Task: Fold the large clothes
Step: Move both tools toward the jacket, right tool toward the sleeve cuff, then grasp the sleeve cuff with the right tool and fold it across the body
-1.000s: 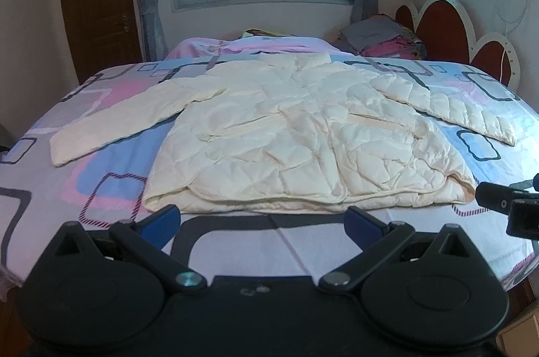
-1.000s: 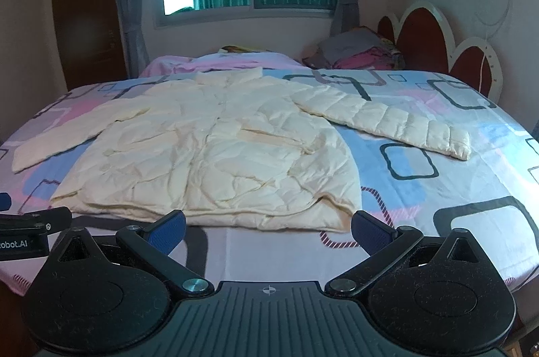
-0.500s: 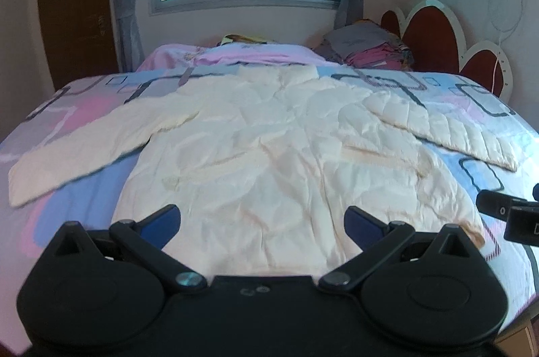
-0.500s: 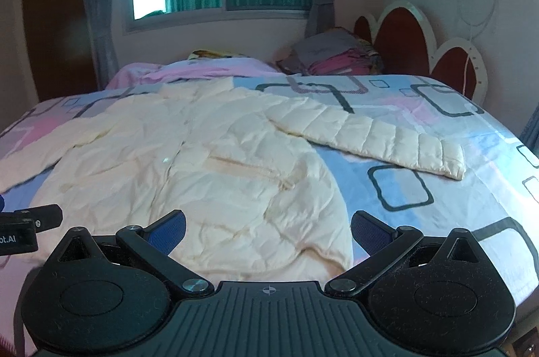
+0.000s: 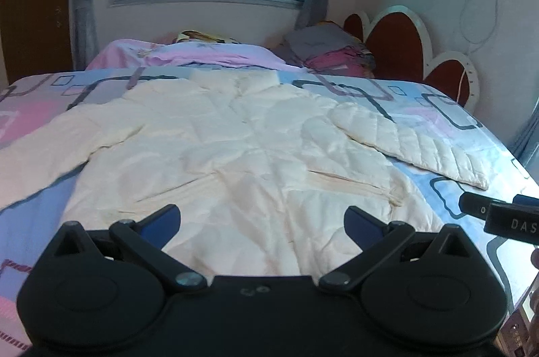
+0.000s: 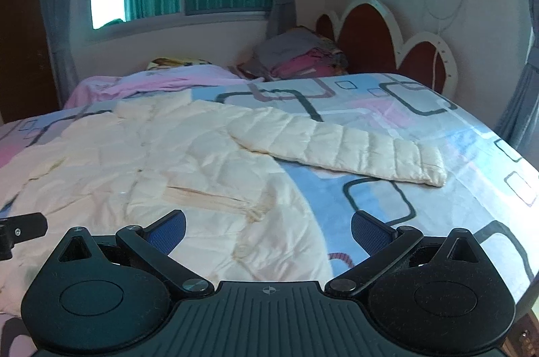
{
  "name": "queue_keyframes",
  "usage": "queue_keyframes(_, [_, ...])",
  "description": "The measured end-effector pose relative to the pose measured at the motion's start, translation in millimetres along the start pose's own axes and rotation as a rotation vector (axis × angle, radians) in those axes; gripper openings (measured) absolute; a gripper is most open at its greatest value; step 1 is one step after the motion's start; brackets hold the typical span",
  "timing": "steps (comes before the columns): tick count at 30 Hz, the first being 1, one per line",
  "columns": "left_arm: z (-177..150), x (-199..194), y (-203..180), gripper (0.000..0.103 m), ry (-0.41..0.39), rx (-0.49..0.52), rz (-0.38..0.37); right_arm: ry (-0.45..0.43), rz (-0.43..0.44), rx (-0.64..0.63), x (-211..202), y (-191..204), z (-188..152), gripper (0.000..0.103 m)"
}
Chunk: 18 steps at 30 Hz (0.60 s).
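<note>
A cream quilted puffer jacket (image 5: 235, 148) lies flat on the bed, collar toward the window, both sleeves spread out. It also shows in the right wrist view (image 6: 188, 161), with its right sleeve (image 6: 340, 148) stretched toward the headboard side. My left gripper (image 5: 262, 222) is open and empty, low over the jacket's hem. My right gripper (image 6: 267, 227) is open and empty over the hem's right corner. The right gripper's tip (image 5: 498, 212) shows at the right edge of the left wrist view.
The bed sheet (image 6: 404, 107) has a blue, pink and black square pattern. A pink blanket (image 5: 202, 57) and a pile of folded clothes (image 5: 333, 53) lie at the far side. A red headboard (image 5: 404, 47) stands at the right. A window with green curtains is behind.
Both grippers have moved forward and lower, from in front of the bed's edge to over the jacket's hem. Both stayed open. The jacket has not moved.
</note>
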<state>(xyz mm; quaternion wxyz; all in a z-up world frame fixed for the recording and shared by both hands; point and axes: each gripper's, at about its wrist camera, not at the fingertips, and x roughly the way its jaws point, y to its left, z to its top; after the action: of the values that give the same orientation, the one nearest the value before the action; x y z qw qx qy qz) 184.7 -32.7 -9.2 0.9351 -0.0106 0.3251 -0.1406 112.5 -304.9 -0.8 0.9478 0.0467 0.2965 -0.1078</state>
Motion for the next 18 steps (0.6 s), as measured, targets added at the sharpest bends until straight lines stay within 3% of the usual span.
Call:
queue_keyframes(5, [2.1, 14.3, -20.4, 0.103, -0.045, 0.045, 0.011, -0.001, -0.04, 0.048, 19.5, -32.7, 4.0, 0.103])
queue_keyframes(9, [11.3, 36.7, -36.3, 0.103, 0.014, 0.078, -0.003, -0.026, -0.04, 0.156, 46.4, -78.1, 12.5, 0.103])
queue_keyframes(13, [22.7, 64.2, -43.9, 0.103, 0.033, -0.002, -0.017, -0.041, -0.061, 0.246, 79.9, -126.4, 23.2, 0.103])
queue_keyframes(18, [36.5, 115.3, -76.2, 0.103, 0.093, 0.039, 0.006, -0.025, -0.045, 0.403, 130.8, -199.3, 28.6, 0.103])
